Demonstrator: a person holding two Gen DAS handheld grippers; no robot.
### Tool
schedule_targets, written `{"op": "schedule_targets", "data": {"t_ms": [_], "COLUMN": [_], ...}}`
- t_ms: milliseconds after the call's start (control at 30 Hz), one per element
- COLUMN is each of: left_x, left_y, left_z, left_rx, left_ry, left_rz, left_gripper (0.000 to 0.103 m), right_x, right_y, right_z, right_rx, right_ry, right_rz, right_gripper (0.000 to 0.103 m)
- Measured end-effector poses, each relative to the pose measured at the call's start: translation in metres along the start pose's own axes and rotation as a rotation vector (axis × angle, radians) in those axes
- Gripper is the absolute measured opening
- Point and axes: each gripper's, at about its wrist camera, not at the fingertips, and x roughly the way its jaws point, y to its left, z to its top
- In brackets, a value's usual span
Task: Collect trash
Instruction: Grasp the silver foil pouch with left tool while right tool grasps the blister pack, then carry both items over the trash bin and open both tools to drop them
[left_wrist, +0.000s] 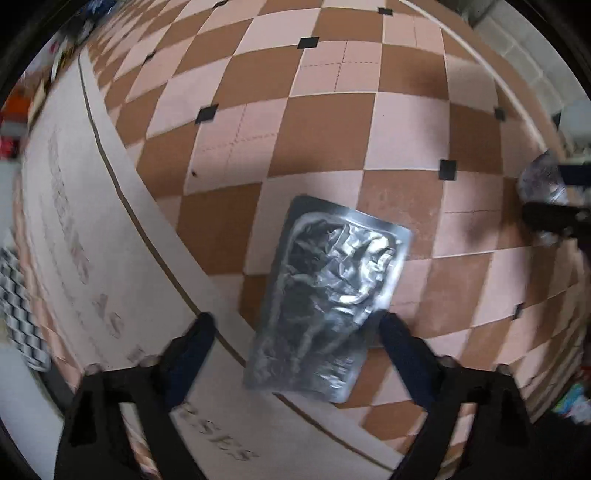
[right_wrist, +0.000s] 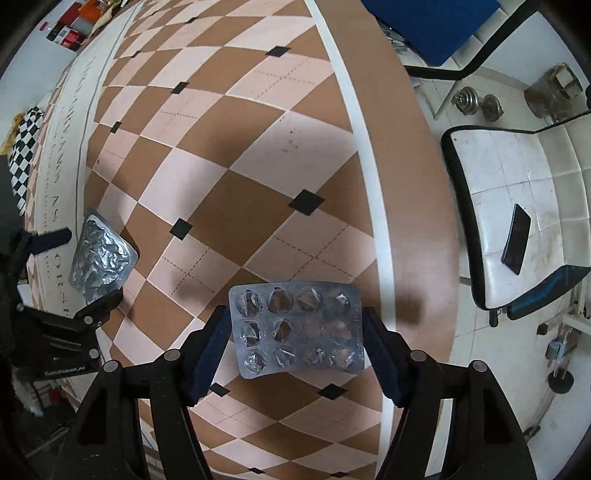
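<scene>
A crumpled silver foil pack (left_wrist: 328, 295) lies on the brown-and-pink checked tablecloth (left_wrist: 325, 125), between the fingers of my left gripper (left_wrist: 295, 328), which is open around its lower part. It also shows in the right wrist view (right_wrist: 101, 260), with the left gripper (right_wrist: 79, 266) beside it. A used silver pill blister strip (right_wrist: 297, 326) sits between the fingers of my right gripper (right_wrist: 295, 332), which touch its two side edges. The right gripper (left_wrist: 554, 195) shows at the right edge of the left wrist view with the blister (left_wrist: 541, 181) in it.
The tablecloth's white border (left_wrist: 92, 258) with grey lettering runs along the left. Right of the table stands a white chair (right_wrist: 517, 206) with a dark phone (right_wrist: 516, 239) on its seat. Dumbbells (right_wrist: 478, 103) lie on the tiled floor. A checkered cloth (right_wrist: 24, 155) lies far left.
</scene>
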Motion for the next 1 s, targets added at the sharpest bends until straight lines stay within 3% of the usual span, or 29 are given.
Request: {"op": "schedule_targets", "data": {"t_ms": [33, 400, 600, 733, 833, 1000], "left_x": [-0.001, 0.002, 0.008, 0.011, 0.01, 0.003], "left_y": [0.0, 0.02, -0.002, 0.006, 0.007, 0.001], "left_z": [-0.002, -0.046, -0.037, -0.039, -0.048, -0.067], "left_rx": [-0.027, -0.515, -0.477, -0.481, -0.475, -0.478], "left_ry": [-0.003, -0.046, -0.02, -0.038, -0.06, -0.079], "left_rz": [-0.036, -0.152, -0.081, -0.09, -0.083, -0.055], "left_gripper": [0.068, 0.062, 0.074, 0.07, 0.061, 0.061], "right_x": [0.001, 0.002, 0.004, 0.006, 0.005, -0.007], "right_y": [0.002, 0.016, 0.021, 0.026, 0.033, 0.034], "right_z": [0.002, 0.003, 0.005, 0.005, 0.0, -0.008], "right_rx": [0.0, -0.03, -0.016, -0.02, -0.046, -0.038], "right_ry": [0.003, -0.028, 0.004, -0.007, -0.036, -0.071], "right_rz": [-0.011, -0.095, -0.08, -0.102, -0.157, -0.112], "right_gripper": [0.076, 0.074, 0.081, 0.083, 0.074, 0.064]}}
